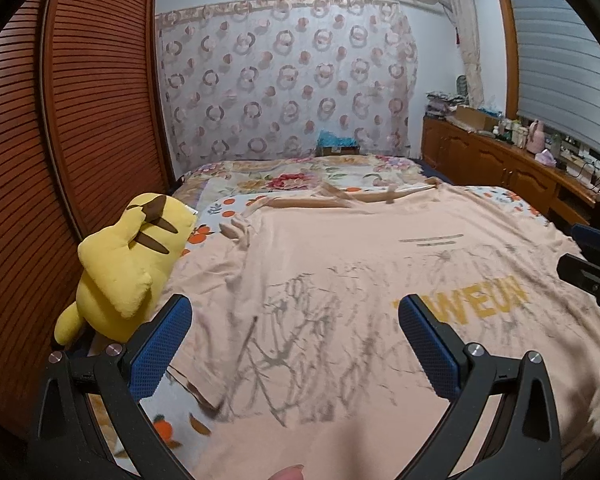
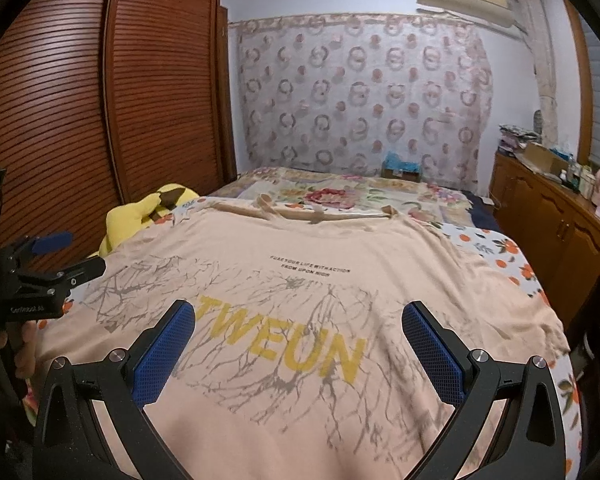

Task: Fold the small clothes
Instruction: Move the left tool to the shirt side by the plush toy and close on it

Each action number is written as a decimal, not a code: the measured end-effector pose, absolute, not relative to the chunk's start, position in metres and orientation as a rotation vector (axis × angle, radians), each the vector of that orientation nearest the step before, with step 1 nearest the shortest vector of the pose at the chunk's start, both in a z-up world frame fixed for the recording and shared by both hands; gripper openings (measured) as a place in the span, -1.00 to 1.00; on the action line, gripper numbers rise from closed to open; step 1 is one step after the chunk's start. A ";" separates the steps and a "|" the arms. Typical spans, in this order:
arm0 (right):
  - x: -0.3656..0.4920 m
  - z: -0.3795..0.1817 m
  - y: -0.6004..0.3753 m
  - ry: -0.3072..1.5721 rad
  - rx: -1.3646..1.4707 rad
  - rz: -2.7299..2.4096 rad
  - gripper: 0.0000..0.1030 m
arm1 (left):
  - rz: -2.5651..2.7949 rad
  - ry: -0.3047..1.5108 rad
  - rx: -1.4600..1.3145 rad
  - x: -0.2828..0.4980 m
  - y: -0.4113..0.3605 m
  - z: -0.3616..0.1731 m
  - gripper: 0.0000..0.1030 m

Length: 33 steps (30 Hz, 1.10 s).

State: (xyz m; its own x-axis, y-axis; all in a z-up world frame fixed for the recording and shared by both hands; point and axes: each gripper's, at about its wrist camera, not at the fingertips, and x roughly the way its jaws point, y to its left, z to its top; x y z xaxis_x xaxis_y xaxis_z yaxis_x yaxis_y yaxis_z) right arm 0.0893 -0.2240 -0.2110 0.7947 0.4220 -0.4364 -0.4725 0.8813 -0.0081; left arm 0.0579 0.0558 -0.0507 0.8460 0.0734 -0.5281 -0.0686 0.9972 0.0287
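A peach T-shirt (image 1: 340, 280) (image 2: 300, 280) with yellow letters and grey branch print lies spread flat on the bed, its collar toward the far side. My left gripper (image 1: 294, 344) hovers open over the shirt's near left part, nothing between its blue pads. Over the near middle of the shirt, by the yellow letters, my right gripper (image 2: 298, 346) is open too and holds nothing. Each gripper shows at the edge of the other's view: the right gripper (image 1: 592, 260) and the left gripper (image 2: 56, 256).
A yellow plush toy (image 1: 132, 264) (image 2: 148, 212) sits at the bed's left edge, beside the louvred wooden wardrobe (image 1: 80, 120). A flowered sheet (image 2: 520, 264) covers the bed. A cluttered wooden cabinet (image 1: 500, 160) runs along the right wall under the window.
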 end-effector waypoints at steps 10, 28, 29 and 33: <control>0.140 -0.206 -0.215 0.507 -0.157 0.558 1.00 | 0.065 0.639 -0.050 0.096 0.094 -0.053 1.00; 0.231 -0.216 -0.180 0.690 -0.321 0.668 0.99 | 0.116 0.822 -0.122 0.158 0.183 -0.081 0.60; 0.232 -0.217 -0.179 0.696 -0.327 0.667 0.99 | 0.115 0.838 -0.137 0.160 0.188 -0.085 0.50; 0.235 -0.217 -0.177 0.707 -0.361 0.642 0.99 | 0.121 0.887 -0.197 0.159 0.205 -0.099 0.25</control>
State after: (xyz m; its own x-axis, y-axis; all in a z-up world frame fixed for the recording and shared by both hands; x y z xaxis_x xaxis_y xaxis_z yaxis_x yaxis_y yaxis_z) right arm 0.2349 -0.1767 -0.2166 0.5825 0.4191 -0.6965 -0.6529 0.7516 -0.0937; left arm 0.1591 0.2048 -0.0988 0.6266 0.0233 -0.7790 -0.1862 0.9751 -0.1207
